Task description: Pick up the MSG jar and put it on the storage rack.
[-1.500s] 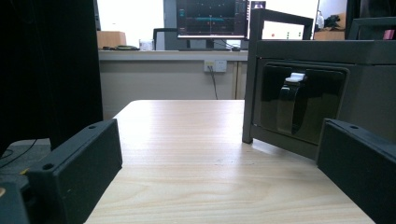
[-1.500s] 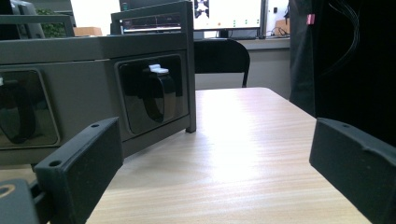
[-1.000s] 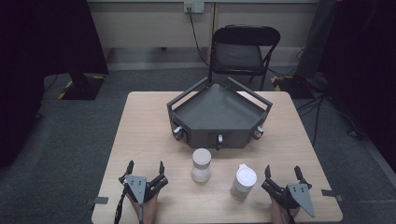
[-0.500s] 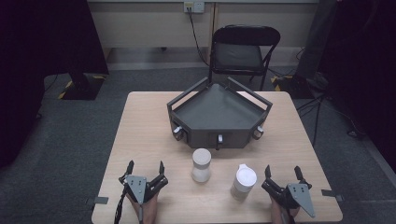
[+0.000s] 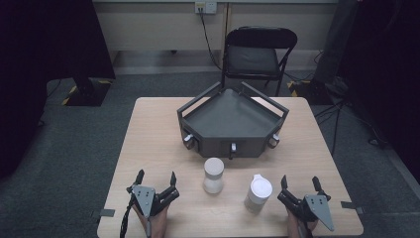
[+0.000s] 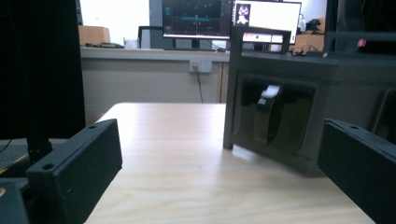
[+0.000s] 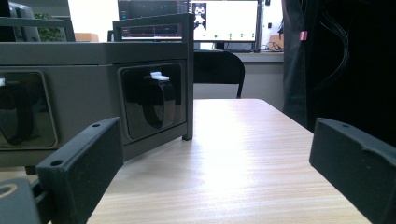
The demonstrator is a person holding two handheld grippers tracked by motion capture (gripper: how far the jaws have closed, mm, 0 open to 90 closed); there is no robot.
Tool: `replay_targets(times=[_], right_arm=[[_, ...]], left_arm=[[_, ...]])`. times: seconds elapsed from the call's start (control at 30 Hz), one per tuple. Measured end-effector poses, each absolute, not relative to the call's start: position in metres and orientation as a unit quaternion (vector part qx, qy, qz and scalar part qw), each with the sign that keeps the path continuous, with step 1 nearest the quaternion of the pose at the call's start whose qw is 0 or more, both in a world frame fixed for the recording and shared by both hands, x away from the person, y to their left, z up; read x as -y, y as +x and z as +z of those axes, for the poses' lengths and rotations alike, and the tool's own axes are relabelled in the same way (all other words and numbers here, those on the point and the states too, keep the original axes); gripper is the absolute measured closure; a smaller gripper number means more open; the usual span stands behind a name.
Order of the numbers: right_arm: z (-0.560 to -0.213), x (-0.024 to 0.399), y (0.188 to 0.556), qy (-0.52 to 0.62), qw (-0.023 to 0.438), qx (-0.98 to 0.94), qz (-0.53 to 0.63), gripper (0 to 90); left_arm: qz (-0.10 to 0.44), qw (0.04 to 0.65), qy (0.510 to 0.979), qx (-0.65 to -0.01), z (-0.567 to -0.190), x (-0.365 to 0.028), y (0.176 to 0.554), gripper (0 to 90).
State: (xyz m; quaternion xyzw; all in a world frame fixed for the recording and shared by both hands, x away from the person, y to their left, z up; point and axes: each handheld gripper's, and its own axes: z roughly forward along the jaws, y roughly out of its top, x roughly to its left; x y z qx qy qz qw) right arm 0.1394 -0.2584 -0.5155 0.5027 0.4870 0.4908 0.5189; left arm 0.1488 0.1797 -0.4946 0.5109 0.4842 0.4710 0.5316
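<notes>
While nothing has shifted, left gripper and right gripper fingers apart, near two cups.

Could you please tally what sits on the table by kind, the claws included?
White containers: 2, a jar and a lidded cup
Dark grey trays: 1
Claws, both open: 2, left claw and right claw
Total: 5

dk grey tray, white cups, pale wood-grain table
</notes>
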Motion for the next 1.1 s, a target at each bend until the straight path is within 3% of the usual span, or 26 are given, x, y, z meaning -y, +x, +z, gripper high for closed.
replay_targets(times=[0.33, 1.1], right_arm=[[-0.516, 0.258, 0.139, 0.503, 0.519, -0.487, 0.491, 1.8], [-0.515, 0.258, 0.139, 0.504, 0.52, -0.486, 0.49, 1.8]], left_arm=[[0.451, 0.557, 0.528, -0.456, -0.465, -0.173, 0.145, 0.1], [0.392, 0.597, 0.562, -0.419, -0.435, -0.142, 0.165, 0.2]])
